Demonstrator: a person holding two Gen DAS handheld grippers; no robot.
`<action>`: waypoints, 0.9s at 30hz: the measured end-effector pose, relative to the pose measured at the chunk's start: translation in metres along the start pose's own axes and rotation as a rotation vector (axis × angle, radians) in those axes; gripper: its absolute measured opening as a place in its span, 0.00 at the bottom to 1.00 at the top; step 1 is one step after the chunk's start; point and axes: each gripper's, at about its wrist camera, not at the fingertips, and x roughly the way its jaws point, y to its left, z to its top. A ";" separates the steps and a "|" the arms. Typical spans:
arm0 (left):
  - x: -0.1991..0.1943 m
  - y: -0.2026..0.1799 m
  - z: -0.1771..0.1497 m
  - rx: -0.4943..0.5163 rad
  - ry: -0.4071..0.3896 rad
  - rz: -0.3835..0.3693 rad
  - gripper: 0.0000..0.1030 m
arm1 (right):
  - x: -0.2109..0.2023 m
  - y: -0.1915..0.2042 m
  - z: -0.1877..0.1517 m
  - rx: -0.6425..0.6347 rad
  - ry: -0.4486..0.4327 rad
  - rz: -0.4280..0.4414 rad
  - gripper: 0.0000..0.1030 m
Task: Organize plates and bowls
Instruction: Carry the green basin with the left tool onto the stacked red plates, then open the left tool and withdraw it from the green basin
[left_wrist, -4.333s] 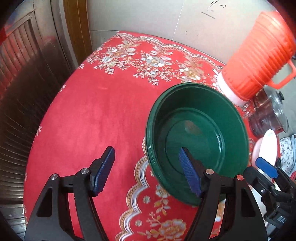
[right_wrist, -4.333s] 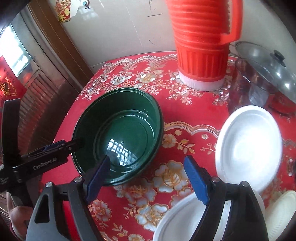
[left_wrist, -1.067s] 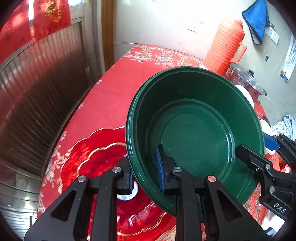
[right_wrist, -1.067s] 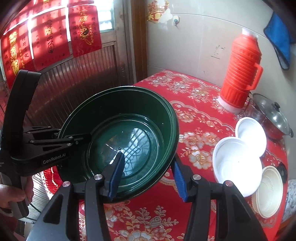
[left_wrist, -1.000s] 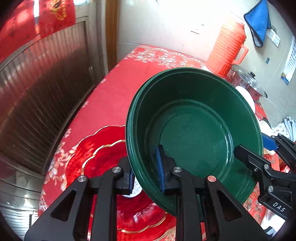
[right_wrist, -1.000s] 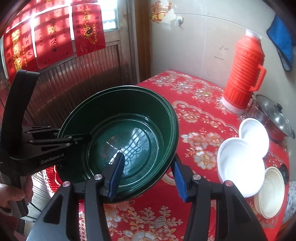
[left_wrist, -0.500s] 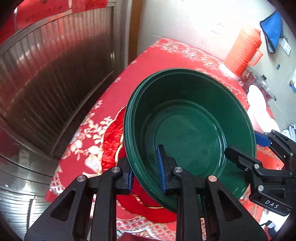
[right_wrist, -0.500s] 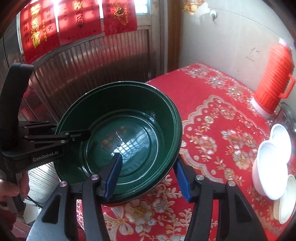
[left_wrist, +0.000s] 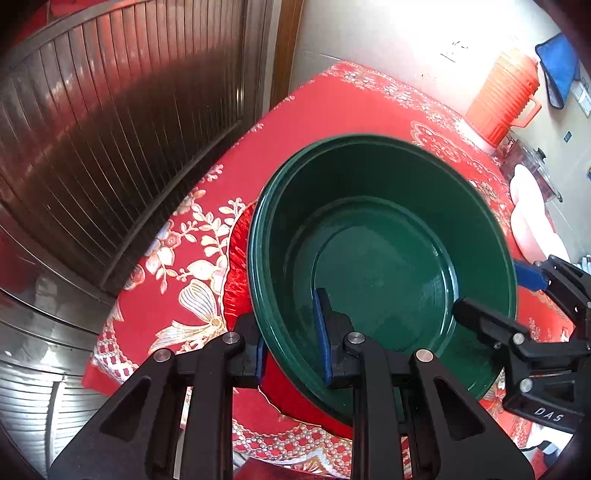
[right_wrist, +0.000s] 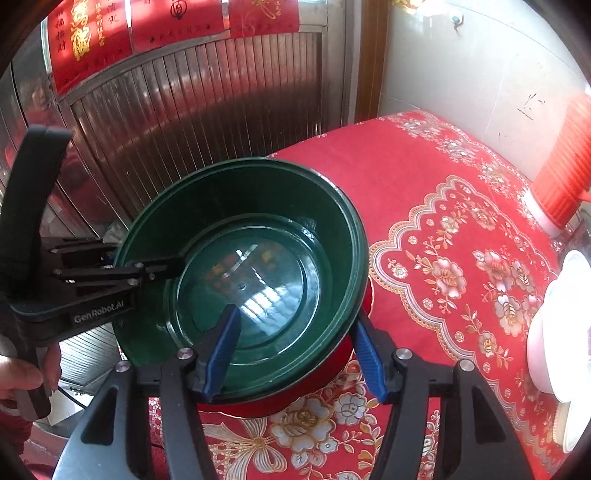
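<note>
Landmark: green bowl (right_wrist: 258, 280) | Toward wall: bare red tablecloth (right_wrist: 406, 177), passable | Far right: orange thermos (right_wrist: 565, 173), white bowls (right_wrist: 554, 321) obstruct | Left: metal shutter (right_wrist: 184, 110) close behind table edge.

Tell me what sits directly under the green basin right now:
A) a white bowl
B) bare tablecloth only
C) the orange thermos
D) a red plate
D: a red plate shows beneath the green basin, its edge poking out below the basin's rim in both wrist views, while the left gripper and the right gripper each straddle the basin's rim.
</note>
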 end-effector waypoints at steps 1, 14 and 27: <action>0.000 0.001 0.000 -0.002 0.000 0.000 0.20 | 0.001 0.001 0.001 0.001 0.006 0.002 0.60; -0.016 0.002 -0.001 -0.029 -0.123 0.016 0.61 | -0.007 -0.001 0.000 0.028 0.007 0.011 0.76; -0.065 -0.022 0.012 0.019 -0.307 0.077 0.72 | -0.050 -0.032 -0.007 0.143 -0.110 0.030 0.79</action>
